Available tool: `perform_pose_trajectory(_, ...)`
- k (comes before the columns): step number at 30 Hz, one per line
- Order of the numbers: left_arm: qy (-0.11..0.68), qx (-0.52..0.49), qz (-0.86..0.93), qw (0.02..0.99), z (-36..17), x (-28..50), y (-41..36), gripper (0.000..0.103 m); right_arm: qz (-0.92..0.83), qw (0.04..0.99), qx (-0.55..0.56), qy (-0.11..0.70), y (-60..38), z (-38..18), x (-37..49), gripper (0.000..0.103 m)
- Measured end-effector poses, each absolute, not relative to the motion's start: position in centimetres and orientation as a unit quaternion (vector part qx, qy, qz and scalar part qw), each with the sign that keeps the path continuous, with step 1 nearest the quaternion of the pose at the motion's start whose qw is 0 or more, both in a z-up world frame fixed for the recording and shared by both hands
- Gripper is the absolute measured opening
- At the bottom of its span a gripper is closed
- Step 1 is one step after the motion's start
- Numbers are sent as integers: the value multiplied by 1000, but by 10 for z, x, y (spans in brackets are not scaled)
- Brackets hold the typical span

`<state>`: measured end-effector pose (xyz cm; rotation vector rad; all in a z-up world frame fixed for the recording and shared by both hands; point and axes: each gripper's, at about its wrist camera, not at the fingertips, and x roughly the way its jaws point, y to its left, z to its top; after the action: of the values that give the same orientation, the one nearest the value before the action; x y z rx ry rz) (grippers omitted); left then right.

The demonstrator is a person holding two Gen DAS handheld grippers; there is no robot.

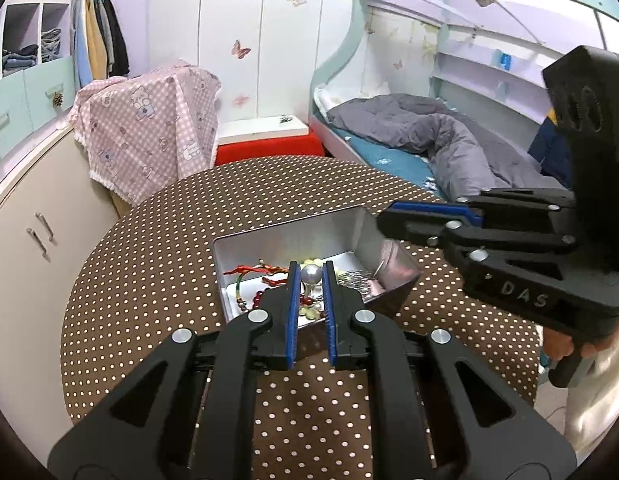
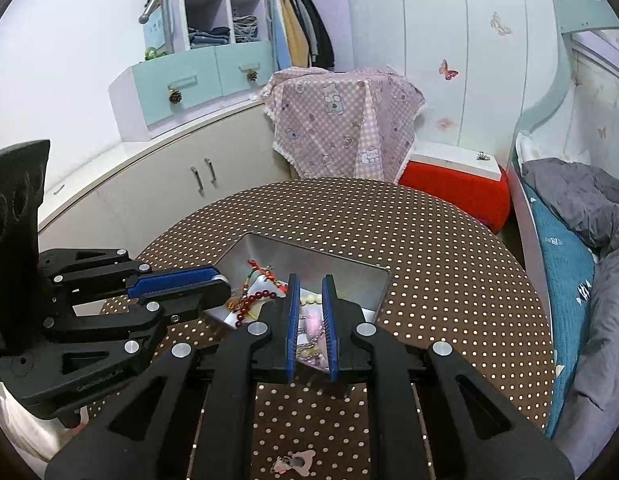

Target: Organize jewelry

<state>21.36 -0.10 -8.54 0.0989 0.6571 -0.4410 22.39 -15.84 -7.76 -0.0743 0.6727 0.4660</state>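
Note:
A silver metal box [image 1: 269, 240] stands on the round brown dotted table [image 1: 149, 280]; it also shows in the right wrist view [image 2: 329, 256]. Inside lie red bead strings [image 2: 253, 300], a red cord bracelet [image 1: 253, 270], yellowish beads and a silver chain [image 1: 353, 280]. My left gripper [image 1: 310, 272] is shut on a silver pearl ball [image 1: 311, 274] above the box. My right gripper [image 2: 309, 284] hovers over the box's near side, its jaws a narrow gap apart and empty. It shows from the side in the left wrist view [image 1: 393, 220].
A pink hair clip [image 2: 293, 462] lies on the table near its front edge. Behind the table stand a chair under pink checked cloth [image 1: 149, 132], a red stool [image 1: 269, 148], white cabinets [image 2: 169, 184] and a bed with grey duvet [image 1: 429, 140].

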Motion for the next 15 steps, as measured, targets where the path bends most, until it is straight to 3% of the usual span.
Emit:
perform_pose_trajectory(1, 322, 49, -213, 921, -87, 215, -1, 13, 224, 917, -33, 329, -161, -78, 225, 12)
perform_pose_trajectory(3, 327, 48, -210, 920, -88, 217, 0, 45, 219, 917, -29, 331, -165, -79, 226, 24)
perform_pose_trajectory(4, 322, 46, -206, 923, -88, 217, 1, 73, 213, 919, -27, 332, -167, -79, 226, 37)
perform_pose_trajectory(5, 317, 44, -204, 925, -87, 217, 2, 73, 206, 921, -28, 331, -169, -79, 225, 48)
perform_pose_trajectory(15, 322, 30, -190, 927, -85, 218, 10, 73, 191, 925, -19, 329, -181, -77, 222, 55)
